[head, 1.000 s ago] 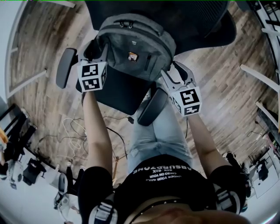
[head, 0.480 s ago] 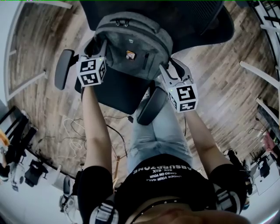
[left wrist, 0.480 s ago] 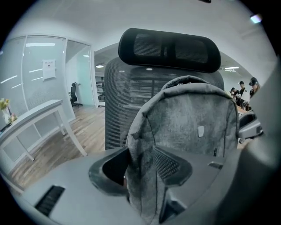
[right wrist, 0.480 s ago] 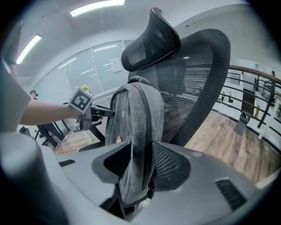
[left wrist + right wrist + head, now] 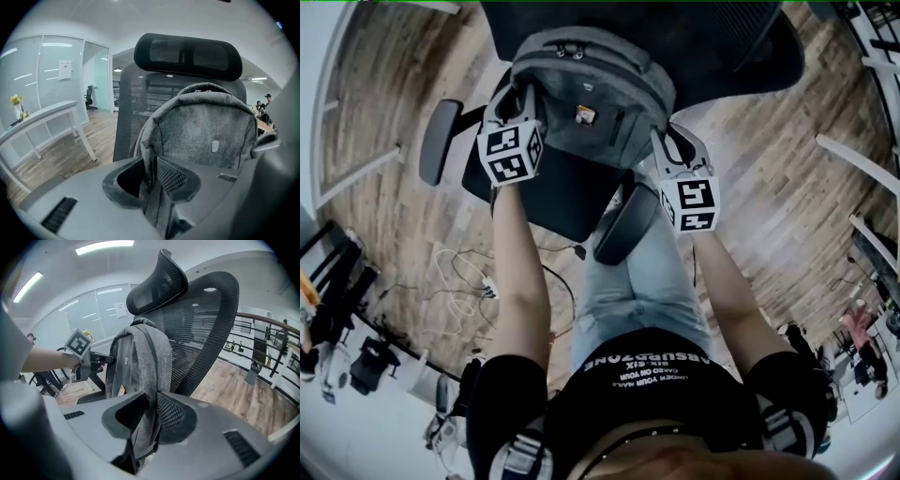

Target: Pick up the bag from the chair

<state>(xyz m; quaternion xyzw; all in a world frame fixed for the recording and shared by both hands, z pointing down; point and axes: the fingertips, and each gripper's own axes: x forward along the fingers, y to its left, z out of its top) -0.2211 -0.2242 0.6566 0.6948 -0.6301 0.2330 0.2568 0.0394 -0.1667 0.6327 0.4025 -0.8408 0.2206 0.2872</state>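
Observation:
A grey backpack (image 5: 591, 98) stands upright on the black office chair (image 5: 562, 192), leaning on its mesh backrest. My left gripper (image 5: 514, 105) is at the bag's left side, shut on a fold of the grey fabric (image 5: 149, 180). My right gripper (image 5: 667, 148) is at the bag's right side, shut on the bag's edge (image 5: 147, 427). In the right gripper view the backpack (image 5: 138, 364) hangs narrow in front of the backrest (image 5: 201, 329), with the left gripper (image 5: 96, 359) reaching in from the left. The left gripper view shows the bag's front panel (image 5: 206, 136) under the headrest (image 5: 187, 54).
The chair's armrests (image 5: 439, 141) (image 5: 623, 228) stick out on both sides. Wood floor surrounds the chair, with cables (image 5: 464, 281) at the left. A white table (image 5: 42, 117) stands to the left, a railing (image 5: 262, 341) to the right. Other people show far off.
My left gripper has moved up and right, closer onto the bag's left side. The right gripper has shifted slightly up along the bag's right edge.

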